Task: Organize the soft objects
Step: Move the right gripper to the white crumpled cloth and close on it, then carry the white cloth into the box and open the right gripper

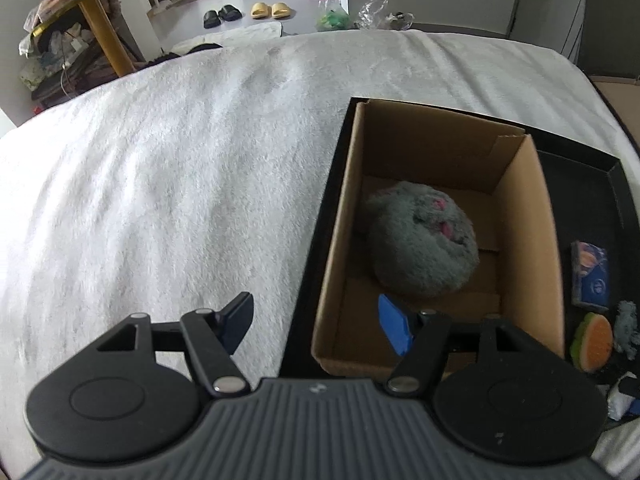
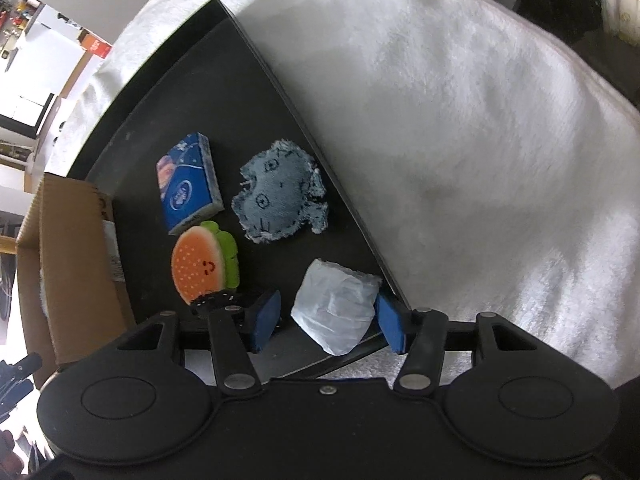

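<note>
While the left gripper [image 1: 316, 322] hangs open and empty by the cardboard box [image 1: 532, 240], the right gripper [image 2: 326, 322] has its wide jaws around the white packet [image 2: 334, 306] on the black tray [image 2: 192, 92], right pad touching

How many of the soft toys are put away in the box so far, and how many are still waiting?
One looks done: the fluffy grey toy lies inside the cardboard box. In hand: the right claw is open around the white bundle, not squeezing yet. The left claw is open and empty. Still waiting on the black tray: the blue tissue pack, the burger sponge and the denim toy.
</note>
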A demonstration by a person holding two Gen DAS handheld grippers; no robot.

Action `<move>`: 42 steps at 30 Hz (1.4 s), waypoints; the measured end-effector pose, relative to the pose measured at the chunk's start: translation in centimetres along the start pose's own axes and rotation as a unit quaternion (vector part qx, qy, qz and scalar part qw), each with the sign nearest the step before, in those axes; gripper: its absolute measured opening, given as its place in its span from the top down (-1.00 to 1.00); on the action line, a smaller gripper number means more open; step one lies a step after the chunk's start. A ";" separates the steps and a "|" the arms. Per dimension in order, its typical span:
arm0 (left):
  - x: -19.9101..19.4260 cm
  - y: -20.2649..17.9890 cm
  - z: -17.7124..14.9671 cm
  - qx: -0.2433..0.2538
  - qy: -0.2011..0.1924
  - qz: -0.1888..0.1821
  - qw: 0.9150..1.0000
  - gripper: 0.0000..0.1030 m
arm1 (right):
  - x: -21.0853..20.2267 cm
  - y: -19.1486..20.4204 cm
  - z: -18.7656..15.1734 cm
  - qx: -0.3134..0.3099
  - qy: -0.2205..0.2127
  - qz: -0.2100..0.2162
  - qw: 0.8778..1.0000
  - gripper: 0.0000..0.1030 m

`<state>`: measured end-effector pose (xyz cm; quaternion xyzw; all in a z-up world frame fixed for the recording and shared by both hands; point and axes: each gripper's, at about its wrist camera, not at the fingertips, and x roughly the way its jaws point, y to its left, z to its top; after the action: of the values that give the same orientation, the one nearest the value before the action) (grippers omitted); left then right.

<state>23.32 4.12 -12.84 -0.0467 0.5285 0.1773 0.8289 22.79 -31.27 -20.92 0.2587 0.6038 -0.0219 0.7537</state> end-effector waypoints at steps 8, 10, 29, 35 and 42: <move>1.7 0.3 0.7 -0.002 0.013 0.007 1.000 0.16 | 0.3 0.4 0.3 -0.004 -0.011 -0.003 1.000 0.16; 2.0 0.3 0.7 0.001 0.022 0.007 1.000 0.56 | 0.0 0.5 0.3 -0.008 -0.016 -0.005 1.000 0.17; 0.8 0.8 -1.3 0.041 0.021 -0.063 0.997 0.86 | -4.7 4.1 -0.5 -0.046 -0.063 0.016 0.997 0.17; 0.3 2.0 -1.8 0.052 0.014 -0.077 0.996 0.86 | -5.5 6.2 -1.1 -0.067 -0.076 0.027 0.995 0.17; 0.3 3.1 -1.8 0.058 0.014 -0.093 0.994 0.86 | -6.1 9.2 -1.6 -0.097 -0.087 0.040 0.991 0.17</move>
<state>20.79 6.64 -13.58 -0.0499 0.5425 0.0677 0.8359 22.93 -24.37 -12.19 0.2052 0.5246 0.0442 0.8250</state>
